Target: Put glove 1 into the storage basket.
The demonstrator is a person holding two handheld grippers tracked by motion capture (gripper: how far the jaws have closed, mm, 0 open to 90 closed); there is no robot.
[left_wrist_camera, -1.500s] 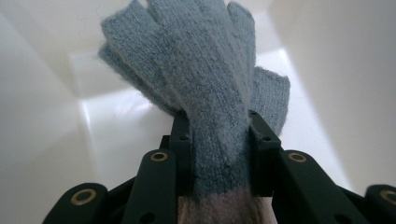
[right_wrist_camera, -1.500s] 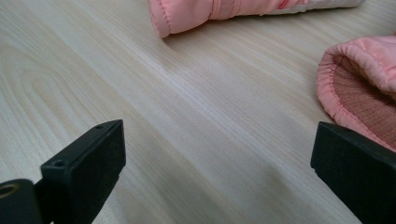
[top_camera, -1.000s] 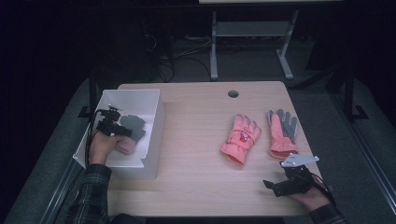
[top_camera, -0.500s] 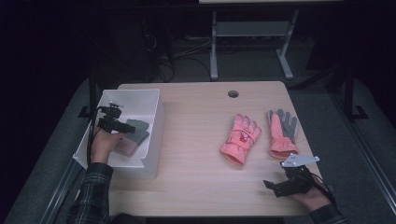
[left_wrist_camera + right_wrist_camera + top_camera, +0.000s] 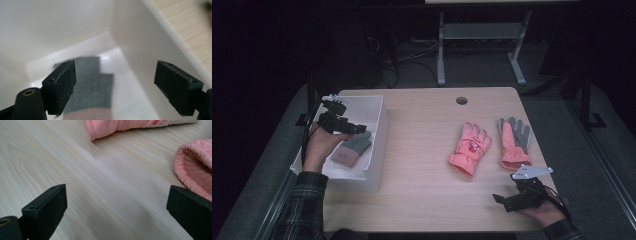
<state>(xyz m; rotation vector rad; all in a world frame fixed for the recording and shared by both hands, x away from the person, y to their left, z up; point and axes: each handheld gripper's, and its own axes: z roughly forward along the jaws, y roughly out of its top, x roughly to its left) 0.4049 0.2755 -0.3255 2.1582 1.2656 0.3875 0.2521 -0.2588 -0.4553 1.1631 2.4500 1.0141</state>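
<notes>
My left gripper (image 5: 343,122) has let go and lifted a little; its jaws now stand wide apart over the grey and pink glove (image 5: 351,149). That soft knit glove lies flat inside the smooth white bin (image 5: 379,131) at the counter's left edge, so I think that one is put away. My right gripper (image 5: 517,196) waits at the near right corner of the wooden counter (image 5: 422,150), jaws spread and empty. Just ahead lie two puffy pink gloves, one (image 5: 469,149) back up, the other (image 5: 512,141) with its grey palm up.
</notes>
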